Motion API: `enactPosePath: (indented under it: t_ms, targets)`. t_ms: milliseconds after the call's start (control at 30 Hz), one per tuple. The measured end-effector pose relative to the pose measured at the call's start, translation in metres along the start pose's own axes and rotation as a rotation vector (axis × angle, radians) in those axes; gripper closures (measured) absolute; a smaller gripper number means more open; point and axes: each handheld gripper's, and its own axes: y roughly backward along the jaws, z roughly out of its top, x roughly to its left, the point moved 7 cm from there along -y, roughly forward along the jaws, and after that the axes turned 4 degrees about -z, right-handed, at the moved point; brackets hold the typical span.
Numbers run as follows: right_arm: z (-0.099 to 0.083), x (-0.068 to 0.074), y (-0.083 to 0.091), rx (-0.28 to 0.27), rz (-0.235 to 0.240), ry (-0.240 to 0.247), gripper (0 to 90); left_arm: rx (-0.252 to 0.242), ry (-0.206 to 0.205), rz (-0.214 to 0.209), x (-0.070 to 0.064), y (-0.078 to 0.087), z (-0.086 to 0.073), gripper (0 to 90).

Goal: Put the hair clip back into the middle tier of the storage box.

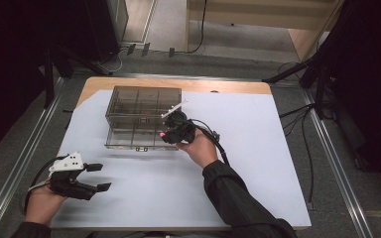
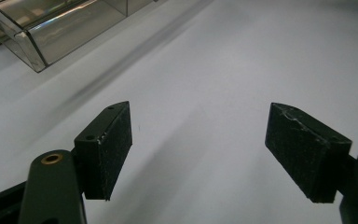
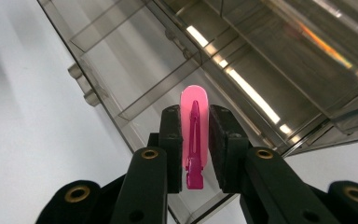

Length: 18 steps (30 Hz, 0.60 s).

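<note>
Right hand-held gripper (image 3: 195, 149) clenched on pink hair clip (image 3: 194, 133), over smoky compartment box (image 3: 242, 60). Left hand-held gripper (image 2: 198, 149) released, above white desk (image 2: 223, 70).

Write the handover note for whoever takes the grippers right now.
Right gripper: shut on the pink hair clip, held over the front lower tray of the clear compartment box.
Left gripper: open, holding nothing, low over the white sheet near the table's front left.
Done: clip picked up and brought to the box.
Left: lower it into a compartment and release; no other clips are seen on the sheet.
</note>
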Motion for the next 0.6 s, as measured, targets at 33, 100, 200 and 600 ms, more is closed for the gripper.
enactPosePath:
  t_ms: [33,100,200,600]
  targets:
    - [0.0,0.0,0.0,0.0,0.0,0.0,77.5,0.0,0.0,-0.001,0.0,0.0003,0.0001,23.7]
    - [-0.0022,-0.0017,-0.0032,0.004,0.0,-0.007,77.5,-0.002,-0.001,0.0,0.0,0.0007,0.0002,23.8]
    - [-0.0036,-0.0023,-0.0052,0.008,0.002,-0.009,77.5,-0.003,-0.001,0.001,0.0,0.0007,0.0003,23.8]
    - [-0.0062,-0.0025,-0.0095,0.022,0.004,-0.017,77.2,0.001,-0.001,-0.002,0.0001,0.0006,0.0,23.7]
